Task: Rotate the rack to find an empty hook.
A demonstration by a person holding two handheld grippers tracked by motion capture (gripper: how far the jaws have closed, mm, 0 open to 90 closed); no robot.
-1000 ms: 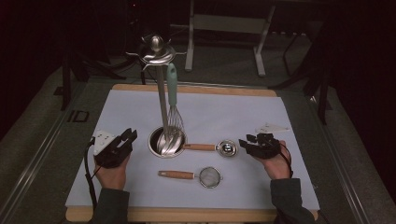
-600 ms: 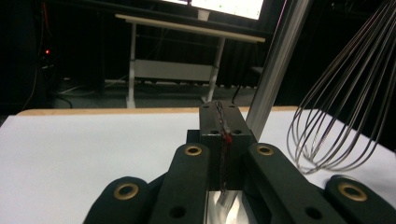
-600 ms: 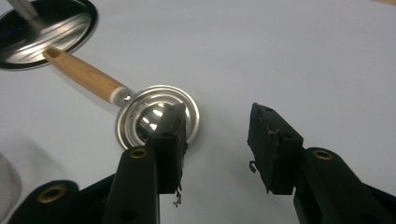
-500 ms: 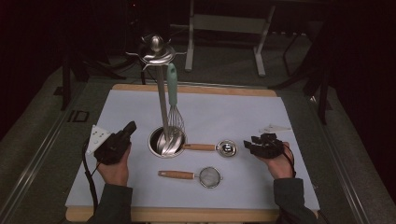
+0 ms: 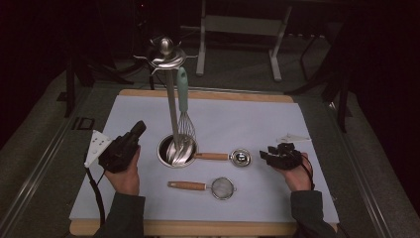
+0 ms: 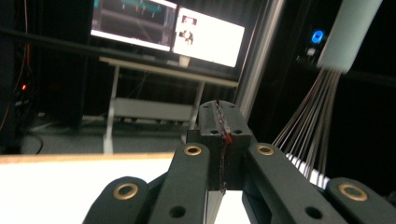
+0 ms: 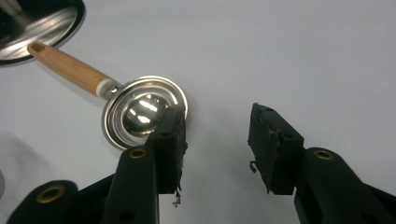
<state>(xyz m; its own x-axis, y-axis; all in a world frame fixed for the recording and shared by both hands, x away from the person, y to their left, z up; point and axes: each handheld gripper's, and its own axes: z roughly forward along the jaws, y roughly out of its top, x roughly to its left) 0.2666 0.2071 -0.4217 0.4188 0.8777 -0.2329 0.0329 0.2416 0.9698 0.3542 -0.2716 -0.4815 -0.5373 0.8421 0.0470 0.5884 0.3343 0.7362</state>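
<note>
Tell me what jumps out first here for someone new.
A tall steel utensil stand rises from a round base at the mat's centre, a whisk with a mint handle hanging from its top. A wood-handled measuring scoop and small strainer lie in front, between the shut left gripper and open right gripper.

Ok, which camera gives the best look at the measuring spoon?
The right gripper view: the measuring spoon is close, with its shiny bowl and wooden handle sharp, just beside the open right gripper. The high view shows the whole spoon small, lying right of the holder base.
</note>
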